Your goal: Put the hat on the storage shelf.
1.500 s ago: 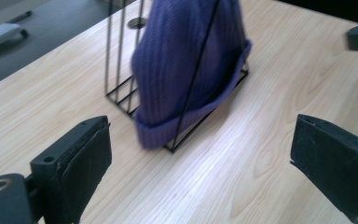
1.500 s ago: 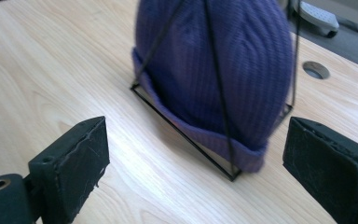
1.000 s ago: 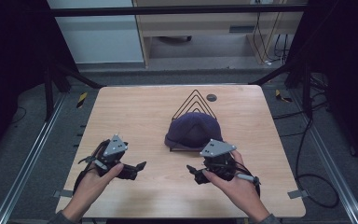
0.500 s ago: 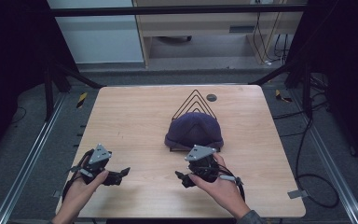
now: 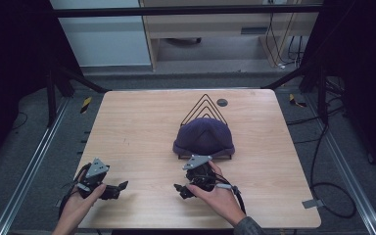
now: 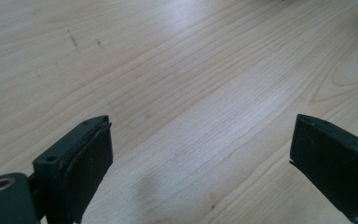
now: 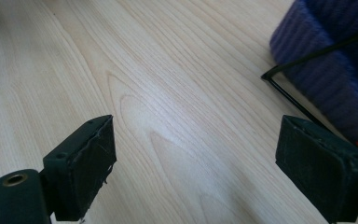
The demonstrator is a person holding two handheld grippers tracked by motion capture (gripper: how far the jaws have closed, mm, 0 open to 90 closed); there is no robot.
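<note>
The dark blue knitted beanie (image 5: pixel 203 137) is sitting on the black wire rack (image 5: pixel 204 105) a little behind the middle of the wooden table (image 5: pixel 137 127), and it is covering the front part of the rack, while the pointed wire loops are rising behind it. In the right gripper view the ribbed edge of the beanie (image 7: pixel 328 70) is lying at the upper right with a thin wire of the rack (image 7: pixel 307 58) crossing in front of it. The right gripper (image 5: pixel 182 190) is resting just in front of the beanie, near it but not touching it, and the person's right hand (image 5: pixel 218 196) is holding it from below. Its jaws are standing wide apart with only bare wood between them, as the right gripper view (image 7: pixel 196 163) is showing. The left gripper (image 5: pixel 121 186) is lying well apart from the beanie, near the front left corner of the table, in the person's left hand (image 5: pixel 76 208). Its jaws are also spread wide over the bare table (image 6: pixel 196 93) and are pinching nothing. A small dark round disc (image 5: pixel 222 102) is lying on the table just beside the rack, at the far side
</note>
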